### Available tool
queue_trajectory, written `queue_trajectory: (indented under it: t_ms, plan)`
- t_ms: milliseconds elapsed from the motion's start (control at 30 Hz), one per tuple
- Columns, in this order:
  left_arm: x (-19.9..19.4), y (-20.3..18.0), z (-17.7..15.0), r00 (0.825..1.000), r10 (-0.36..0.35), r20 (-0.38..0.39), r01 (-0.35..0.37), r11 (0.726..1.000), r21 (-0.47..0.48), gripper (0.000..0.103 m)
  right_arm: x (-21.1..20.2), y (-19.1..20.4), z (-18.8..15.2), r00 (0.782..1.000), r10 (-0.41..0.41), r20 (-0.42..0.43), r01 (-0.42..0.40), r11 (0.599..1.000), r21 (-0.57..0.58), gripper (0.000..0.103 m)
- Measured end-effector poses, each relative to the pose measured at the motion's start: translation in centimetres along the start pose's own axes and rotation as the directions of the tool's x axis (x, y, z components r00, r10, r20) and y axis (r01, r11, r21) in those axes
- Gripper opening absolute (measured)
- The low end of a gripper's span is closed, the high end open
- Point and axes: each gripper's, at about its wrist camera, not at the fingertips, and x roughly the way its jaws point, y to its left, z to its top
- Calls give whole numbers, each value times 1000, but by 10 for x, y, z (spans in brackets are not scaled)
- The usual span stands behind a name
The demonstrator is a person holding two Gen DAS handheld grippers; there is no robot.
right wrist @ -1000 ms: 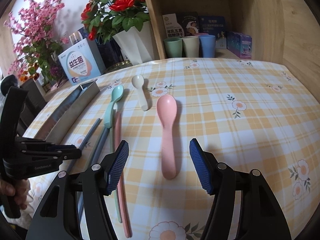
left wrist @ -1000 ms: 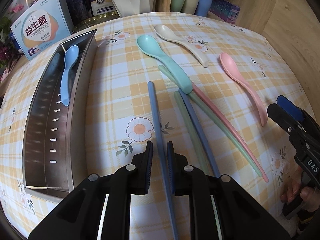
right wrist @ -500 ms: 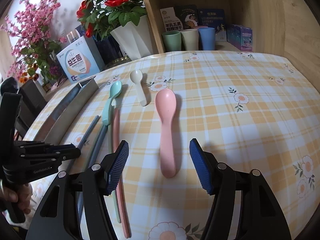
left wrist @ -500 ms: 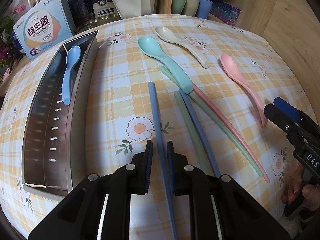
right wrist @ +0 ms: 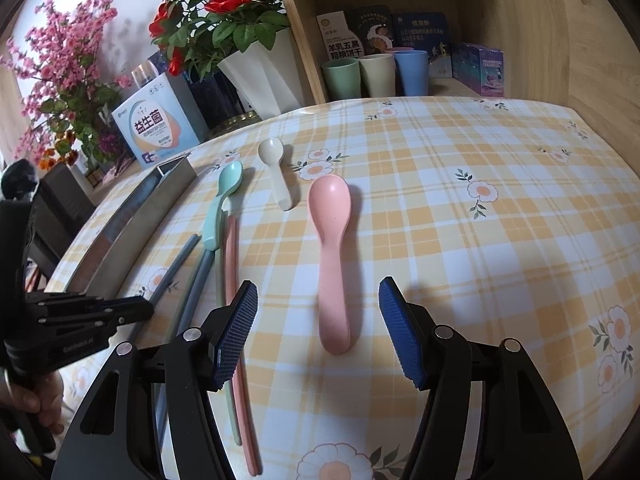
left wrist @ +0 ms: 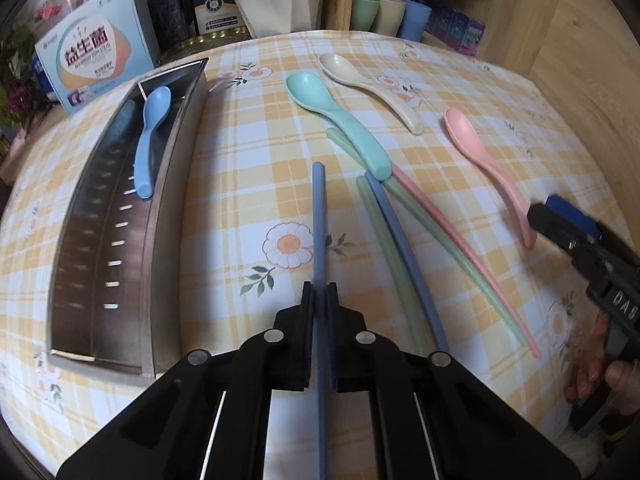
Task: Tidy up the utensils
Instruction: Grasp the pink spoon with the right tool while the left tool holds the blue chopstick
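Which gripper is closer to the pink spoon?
Right. The right gripper has its open jaws on either side of the pink spoon handle. The left gripper is off to the side, shut on a blue chopstick.
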Motion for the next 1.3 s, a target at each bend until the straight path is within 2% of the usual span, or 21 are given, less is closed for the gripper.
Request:
queue_trajectory:
  t_ms: [200, 500, 767, 900, 1000, 1067, 1167, 1300]
  plan:
    - [-6, -1, -8, 999, -37, -3, 37, 999, -21, 6, 0, 3, -1, 1000, 7, -2, -7, 1000, -23, 61]
    - [-24, 5, -12, 996, -76, 48, 79, 995, -58, 6, -1, 0, -1, 1000, 17, 1, -17, 1000, -5, 61]
    - [-34, 13, -12, 992, -96, 81, 103, 991, -81, 6, 7, 3, 12, 998, -38, -59, 37, 999, -12, 58]
    - [-37, 14, -14, 990, -106, 90, 114, 990, -89, 6, 7, 10, 26, 998, -53, -38, 52, 998, -34, 58]
    - [-39, 16, -15, 990, -107, 96, 116, 989, -95, 6, 17, 19, 31, 996, -74, -48, 69, 993, -93, 52]
    - [-41, 18, -15, 989, -107, 102, 117, 988, -99, 6, 27, 22, 31, 993, -107, -57, 100, 987, -124, 41]
    - [-43, 22, -16, 989, -102, 107, 114, 987, -109, 6, 35, 17, 29, 987, -149, -62, 141, 984, -111, 34]
    - [-41, 28, -16, 991, -93, 99, 106, 986, -128, 6, 39, 8, 24, 985, -156, -75, 151, 986, -65, 29]
